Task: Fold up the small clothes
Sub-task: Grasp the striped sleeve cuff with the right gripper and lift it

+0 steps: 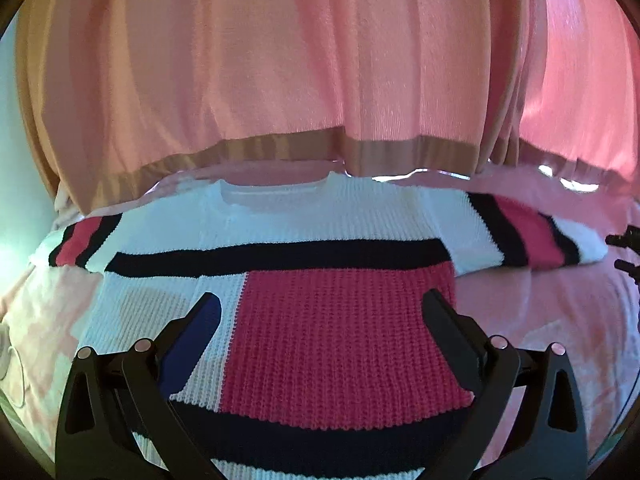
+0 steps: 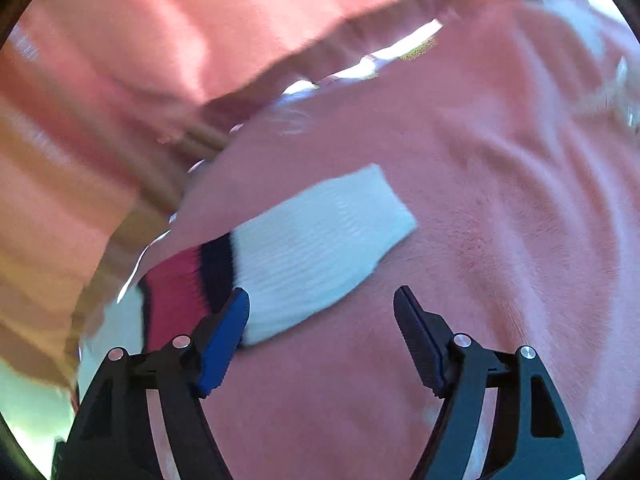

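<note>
A knit sweater [image 1: 320,240], white with black stripes and a large pink-red block, lies flat on a pink bed cover [image 1: 540,320], neck away from me and both sleeves spread out. My left gripper [image 1: 320,304] is open and empty, hovering over the sweater's lower body. In the right wrist view the right sleeve [image 2: 320,240], white cuff with black and red bands, lies on the pink cover [image 2: 480,200]. My right gripper [image 2: 322,296] is open and empty, just in front of the sleeve's cuff. Its tip also shows at the right edge of the left wrist view [image 1: 624,248].
A pink curtain [image 1: 300,60] with a tan hem hangs right behind the bed, also in the right wrist view [image 2: 140,60]. A white cable [image 1: 12,360] lies at the bed's left edge. Bright window light shows under the curtain hem.
</note>
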The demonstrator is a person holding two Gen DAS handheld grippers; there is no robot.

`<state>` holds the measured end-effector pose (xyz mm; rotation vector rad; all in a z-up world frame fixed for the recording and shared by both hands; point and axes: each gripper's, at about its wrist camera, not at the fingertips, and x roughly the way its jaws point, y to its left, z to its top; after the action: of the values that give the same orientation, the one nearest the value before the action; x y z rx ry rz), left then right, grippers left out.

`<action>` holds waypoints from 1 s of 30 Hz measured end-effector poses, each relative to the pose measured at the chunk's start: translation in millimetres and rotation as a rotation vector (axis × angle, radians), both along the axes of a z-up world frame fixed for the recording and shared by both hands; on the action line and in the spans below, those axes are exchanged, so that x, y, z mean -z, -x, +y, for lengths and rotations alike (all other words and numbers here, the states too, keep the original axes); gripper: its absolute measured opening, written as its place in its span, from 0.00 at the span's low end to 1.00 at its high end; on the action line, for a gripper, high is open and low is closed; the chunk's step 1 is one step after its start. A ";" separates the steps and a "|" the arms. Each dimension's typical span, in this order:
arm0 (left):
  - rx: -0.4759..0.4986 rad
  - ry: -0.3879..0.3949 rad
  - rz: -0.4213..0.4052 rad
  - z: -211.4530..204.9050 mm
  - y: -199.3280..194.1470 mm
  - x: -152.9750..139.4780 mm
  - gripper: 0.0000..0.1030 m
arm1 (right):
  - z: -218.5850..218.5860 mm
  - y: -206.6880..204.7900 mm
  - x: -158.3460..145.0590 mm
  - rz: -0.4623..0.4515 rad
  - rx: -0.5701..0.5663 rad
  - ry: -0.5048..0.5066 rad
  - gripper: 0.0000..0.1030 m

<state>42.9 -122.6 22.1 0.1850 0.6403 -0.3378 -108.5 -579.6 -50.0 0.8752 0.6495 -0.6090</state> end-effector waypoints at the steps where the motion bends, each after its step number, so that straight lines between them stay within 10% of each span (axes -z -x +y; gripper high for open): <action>1: 0.003 -0.005 0.008 -1.9 -1.2 2.8 0.95 | -5.2 -3.2 7.6 -0.012 0.009 -0.010 0.70; 6: 0.015 -0.024 0.060 -9.5 -10.5 17.0 0.95 | -14.4 -20.6 15.4 -0.050 0.025 0.020 0.62; 9: 0.022 -0.027 0.073 -13.3 -12.2 21.2 0.95 | -21.7 -25.4 21.3 -0.111 -0.014 -0.041 0.09; 14: 0.030 -0.027 0.082 -12.6 -11.5 21.1 0.95 | -11.2 -25.1 -12.5 -0.180 -0.012 0.058 0.08; 19: 0.042 0.018 0.090 -3.5 -8.0 10.0 0.95 | 52.1 -60.3 -114.7 -0.390 -0.183 0.158 0.08; 25: 0.035 0.069 0.072 15.4 0.4 -6.3 0.95 | 196.9 -163.7 -211.1 -0.515 -0.549 0.252 0.08; 30: -0.011 0.089 0.053 46.4 -0.4 -15.0 0.95 | 325.7 -263.6 -214.5 -0.519 -0.776 0.245 0.09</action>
<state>43.3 -76.2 37.1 0.0882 0.6774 -0.3611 155.1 -253.8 164.5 0.4579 0.3789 0.2378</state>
